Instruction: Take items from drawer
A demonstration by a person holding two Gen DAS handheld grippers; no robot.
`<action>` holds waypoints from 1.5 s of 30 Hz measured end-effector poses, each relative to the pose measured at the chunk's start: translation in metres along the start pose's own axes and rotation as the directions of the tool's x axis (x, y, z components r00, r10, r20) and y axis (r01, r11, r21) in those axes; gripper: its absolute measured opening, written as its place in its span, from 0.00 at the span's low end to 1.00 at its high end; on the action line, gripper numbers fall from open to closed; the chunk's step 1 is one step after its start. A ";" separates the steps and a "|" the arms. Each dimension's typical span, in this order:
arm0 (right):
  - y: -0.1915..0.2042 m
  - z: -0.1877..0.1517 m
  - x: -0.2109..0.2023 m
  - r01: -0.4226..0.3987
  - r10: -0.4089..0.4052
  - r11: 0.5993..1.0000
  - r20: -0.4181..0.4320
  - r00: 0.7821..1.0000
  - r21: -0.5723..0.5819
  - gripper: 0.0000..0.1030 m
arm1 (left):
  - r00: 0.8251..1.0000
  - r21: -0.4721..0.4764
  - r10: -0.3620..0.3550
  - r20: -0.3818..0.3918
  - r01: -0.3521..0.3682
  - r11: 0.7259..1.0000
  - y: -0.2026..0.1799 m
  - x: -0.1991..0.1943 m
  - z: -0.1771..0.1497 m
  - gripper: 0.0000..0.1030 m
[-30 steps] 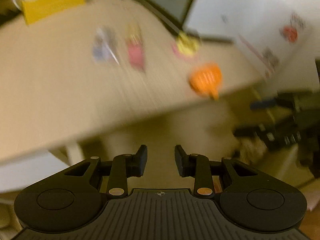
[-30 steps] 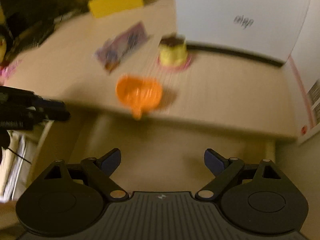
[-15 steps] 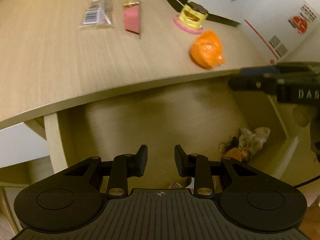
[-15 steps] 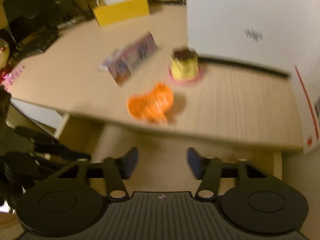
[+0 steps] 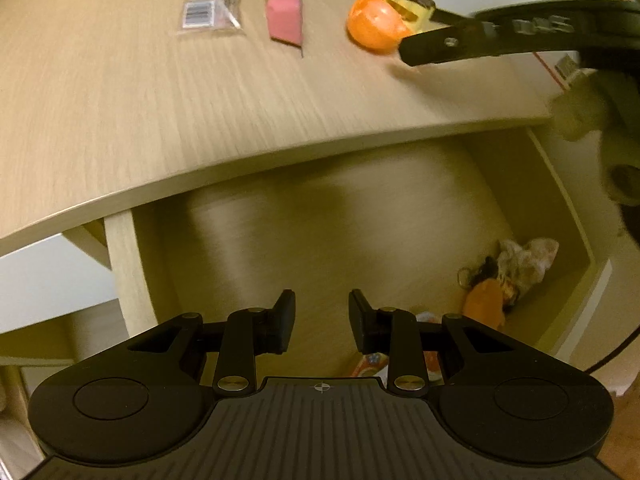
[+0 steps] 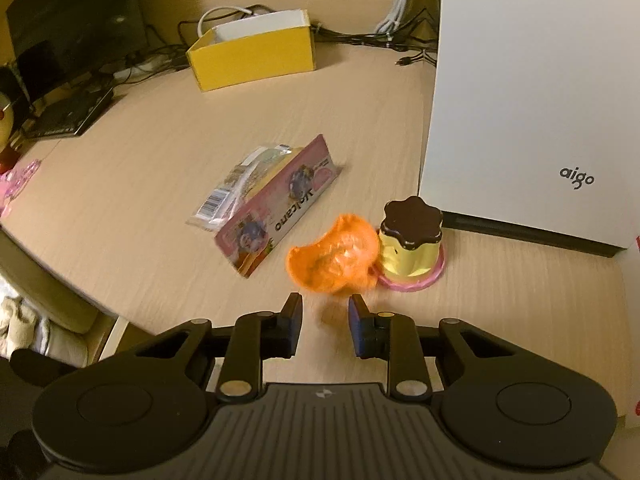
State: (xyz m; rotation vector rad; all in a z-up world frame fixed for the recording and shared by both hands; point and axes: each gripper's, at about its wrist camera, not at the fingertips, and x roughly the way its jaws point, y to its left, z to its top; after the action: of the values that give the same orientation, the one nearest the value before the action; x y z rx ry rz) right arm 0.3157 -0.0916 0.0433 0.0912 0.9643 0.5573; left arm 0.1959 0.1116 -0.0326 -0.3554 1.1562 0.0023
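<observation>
step: between picks, drawer (image 5: 568, 216) not emptied | left gripper (image 5: 322, 320) fingers slightly apart, empty | right gripper (image 6: 325, 326) likewise, over worktop (image 6: 140, 168) | next: reach soft orange toy (image 5: 484, 304)

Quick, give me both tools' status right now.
Left tool: open, empty, above the open drawer.
Right tool: open, empty, just short of the orange toy on the desk.

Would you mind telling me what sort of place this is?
Probably a home or office computer desk: a white "aigo" PC case, a dark monitor with cables, and an open drawer under the wooden desktop.
</observation>
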 end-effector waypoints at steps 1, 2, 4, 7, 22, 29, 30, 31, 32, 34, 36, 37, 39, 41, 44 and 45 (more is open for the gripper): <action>0.000 -0.003 -0.004 -0.016 0.016 1.000 -0.007 1.000 -0.008 0.32 | 1.000 0.011 -0.010 -0.017 0.010 1.000 0.001 0.002 0.000 0.31; 0.000 -0.007 -0.008 -0.039 0.039 0.999 -0.018 0.999 -0.012 0.44 | 0.999 0.027 -0.022 -0.036 0.023 0.999 0.001 0.004 0.000 0.31; -0.003 -0.018 -0.014 -0.106 0.105 0.994 -0.065 0.992 -0.003 0.57 | 0.996 0.084 -0.044 -0.083 0.051 0.995 -0.001 0.007 0.001 0.29; -0.007 -0.038 -0.004 -0.191 0.203 0.979 -0.219 0.954 0.074 0.57 | 0.983 0.164 -0.080 -0.166 0.107 0.981 -0.006 0.011 0.001 0.25; 0.001 -0.112 0.085 -0.113 0.295 0.950 -0.727 0.620 0.290 0.51 | 0.845 0.016 -0.259 -0.468 0.301 0.953 0.008 0.054 -0.015 0.12; 0.008 -0.111 0.105 -0.104 0.339 0.929 -0.698 0.631 0.356 0.38 | 0.863 0.026 -0.233 -0.448 0.273 0.962 0.006 0.067 -0.001 0.11; 0.008 -0.106 0.105 -0.111 0.337 0.928 -0.675 0.657 0.355 0.37 | 0.872 0.019 -0.238 -0.427 0.272 0.962 0.008 0.068 0.003 0.11; 0.007 -0.099 0.104 -0.120 0.337 0.926 -0.641 0.690 0.358 0.37 | 0.888 0.017 -0.234 -0.397 0.262 0.965 0.010 0.067 0.009 0.10; 0.005 -0.092 0.103 -0.126 0.334 0.924 -0.606 0.722 0.360 0.37 | 0.903 0.020 -0.224 -0.366 0.248 0.969 0.011 0.066 0.014 0.11; -0.001 -0.080 0.100 -0.115 0.294 0.936 -0.557 0.777 0.333 0.37 | 0.940 0.044 -0.171 -0.296 0.192 0.980 0.011 0.061 0.026 0.11; -0.008 -0.071 0.088 -0.097 0.229 0.960 -0.534 0.814 0.263 0.37 | 0.959 0.084 -0.136 -0.247 0.161 0.983 0.008 0.053 0.032 0.11; -0.014 -0.068 0.078 -0.087 0.198 0.970 -0.529 0.825 0.227 0.37 | 0.963 0.093 -0.141 -0.229 0.166 0.982 0.007 0.048 0.034 0.11; -0.030 -0.066 0.057 -0.061 0.150 0.982 -0.529 0.835 0.181 0.40 | 0.964 0.100 -0.167 -0.206 0.190 0.977 0.006 0.039 0.035 0.11; -0.057 -0.068 0.039 -0.013 0.110 0.984 -0.546 0.831 0.180 0.56 | 0.968 0.124 -0.173 -0.180 0.197 0.972 0.000 0.032 0.032 0.11; -0.078 -0.084 0.028 0.054 0.078 0.978 -0.599 0.797 0.199 0.57 | 0.977 0.165 -0.166 -0.137 0.187 0.968 -0.002 0.015 0.030 0.11; -0.077 -0.090 0.026 0.079 0.065 0.977 -0.625 0.778 0.199 0.57 | 0.977 0.165 -0.172 -0.124 0.191 0.968 -0.002 0.012 0.029 0.11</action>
State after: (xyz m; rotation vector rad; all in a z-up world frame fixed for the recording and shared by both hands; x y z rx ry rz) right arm 0.2867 -0.1599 -0.0527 0.0955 1.6887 0.4786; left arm 0.2273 0.1156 -0.0325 -0.3058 1.2183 -0.2819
